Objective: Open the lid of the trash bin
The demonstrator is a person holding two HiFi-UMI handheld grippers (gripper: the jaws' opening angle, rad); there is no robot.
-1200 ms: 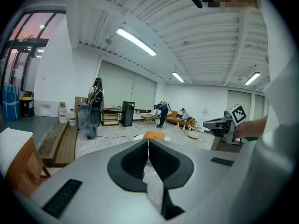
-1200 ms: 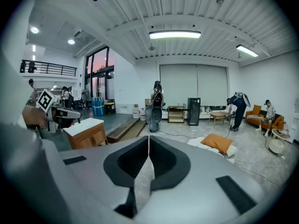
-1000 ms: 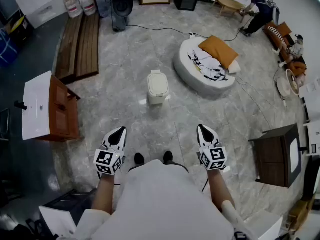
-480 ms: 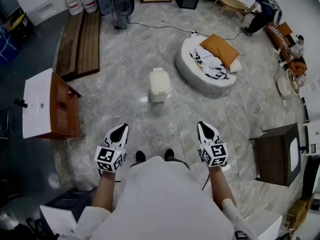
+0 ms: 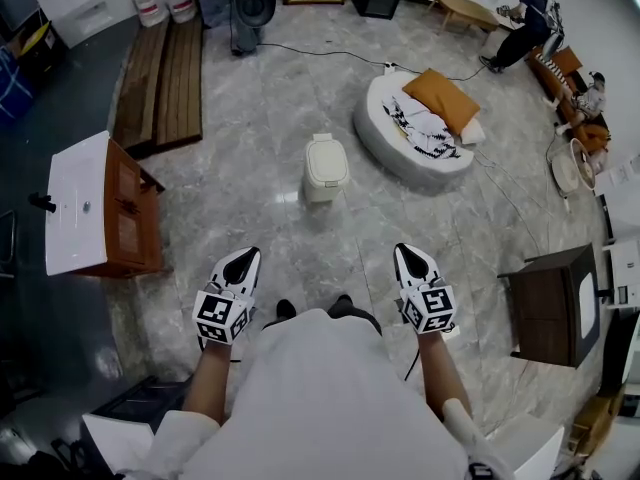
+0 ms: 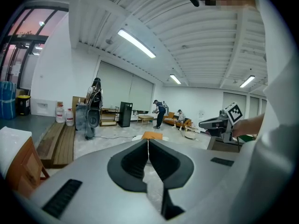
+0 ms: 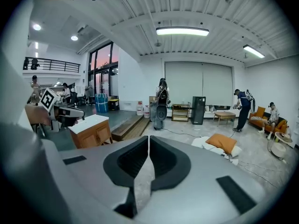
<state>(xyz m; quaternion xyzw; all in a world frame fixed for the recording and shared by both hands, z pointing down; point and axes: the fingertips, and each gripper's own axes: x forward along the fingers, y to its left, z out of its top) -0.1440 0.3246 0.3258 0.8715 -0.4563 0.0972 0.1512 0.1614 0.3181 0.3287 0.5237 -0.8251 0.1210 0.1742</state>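
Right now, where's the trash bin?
Head view: the white trash bin stands on the marble floor near centre, lid down, just left of the round white floor bed with the orange cushion.

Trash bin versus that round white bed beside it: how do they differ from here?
The trash bin is small, boxy and cream, its lid down; the round bed is much wider, low and white. The trash bin's top is bare; the round bed carries an orange cushion and a patterned blanket. Both sit on the marble floor, apart.

Glossy stone floor (image 5: 262, 118); bin (image 5: 326, 162) — smooth plastic
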